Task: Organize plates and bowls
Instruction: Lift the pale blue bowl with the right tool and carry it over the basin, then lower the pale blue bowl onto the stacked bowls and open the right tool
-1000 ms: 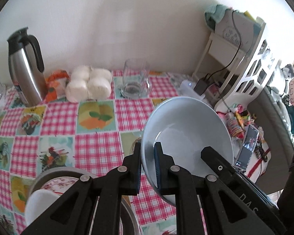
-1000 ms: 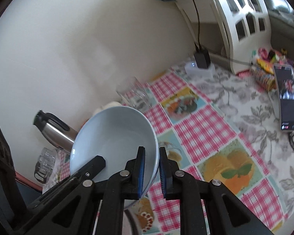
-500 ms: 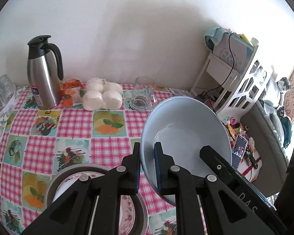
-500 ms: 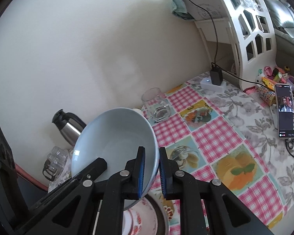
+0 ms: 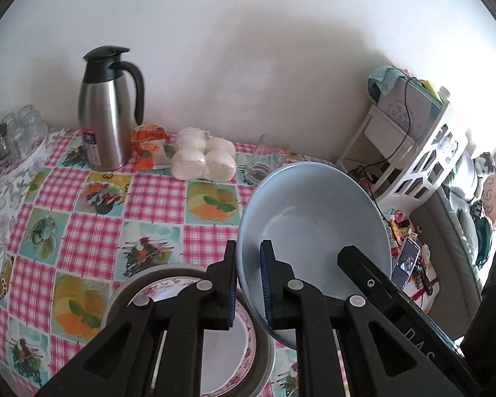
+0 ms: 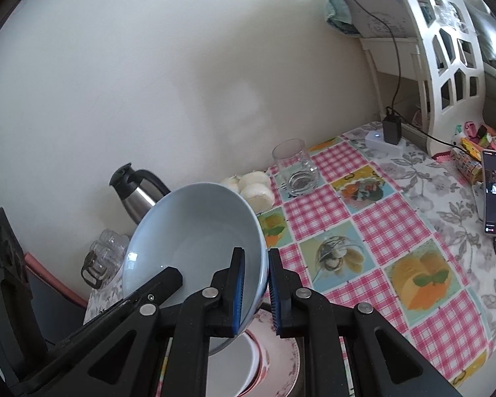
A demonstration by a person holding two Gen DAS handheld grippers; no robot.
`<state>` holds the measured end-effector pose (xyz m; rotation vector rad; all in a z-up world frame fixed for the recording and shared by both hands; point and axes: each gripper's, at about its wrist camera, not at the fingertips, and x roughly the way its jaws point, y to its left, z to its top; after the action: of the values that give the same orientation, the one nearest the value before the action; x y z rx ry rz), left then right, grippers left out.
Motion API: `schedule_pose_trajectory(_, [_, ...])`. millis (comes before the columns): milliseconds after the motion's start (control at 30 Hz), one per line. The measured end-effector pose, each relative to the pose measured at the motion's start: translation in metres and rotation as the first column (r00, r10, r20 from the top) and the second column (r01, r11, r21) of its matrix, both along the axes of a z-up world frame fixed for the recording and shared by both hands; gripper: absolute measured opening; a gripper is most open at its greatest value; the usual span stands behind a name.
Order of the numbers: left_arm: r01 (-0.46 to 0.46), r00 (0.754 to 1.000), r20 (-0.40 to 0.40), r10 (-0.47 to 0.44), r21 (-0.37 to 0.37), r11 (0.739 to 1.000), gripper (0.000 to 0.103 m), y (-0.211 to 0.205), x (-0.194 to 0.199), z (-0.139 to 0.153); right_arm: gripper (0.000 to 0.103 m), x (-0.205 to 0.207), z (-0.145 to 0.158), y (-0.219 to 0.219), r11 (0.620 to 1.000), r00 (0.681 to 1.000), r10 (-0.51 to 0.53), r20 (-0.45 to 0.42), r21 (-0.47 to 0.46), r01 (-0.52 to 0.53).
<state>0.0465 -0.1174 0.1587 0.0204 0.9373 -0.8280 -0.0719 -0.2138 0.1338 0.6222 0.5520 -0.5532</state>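
With the left gripper (image 5: pixel 248 284) and right gripper (image 6: pixel 255 292) both clamped on opposite rims of the pale blue bowl (image 5: pixel 314 225), held above the floral plate (image 5: pixel 228 347) at 6 o'clock, we should move both together and keep it level.

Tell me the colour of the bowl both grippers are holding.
Pale blue, plain inside, no pattern. The bowl shows best in the left wrist view.

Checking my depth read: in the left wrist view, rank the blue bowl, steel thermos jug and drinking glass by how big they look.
1. Blue bowl, by far the largest, though it is nearest the camera, so its true size is unsure.
2. Steel thermos jug.
3. Drinking glass, smallest and partly hidden behind the bowl.
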Motion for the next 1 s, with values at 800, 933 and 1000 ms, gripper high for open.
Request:
schedule_pose_trajectory(800, [-0.081,0.991,-0.1,0.09,0.089,0.993,0.013,0.06,0.013,-0.041,0.017,0.028,-0.046,0.059,0.993,0.978,0.113,-0.177,0.044,-0.107])
schedule_pose_trajectory(933, [-0.082,0.989,-0.117,0.095,0.11,0.99,0.013,0.065,0.014,-0.051,0.018,0.029,-0.063,0.066,0.991,0.966,0.129,-0.225,0.062,-0.118])
schedule_pose_trajectory(1000, [-0.082,0.987,-0.126,0.098,0.124,0.989,0.013,0.067,0.014,-0.057,0.018,0.03,-0.069,0.068,0.99,0.962,0.135,-0.239,0.069,-0.122])
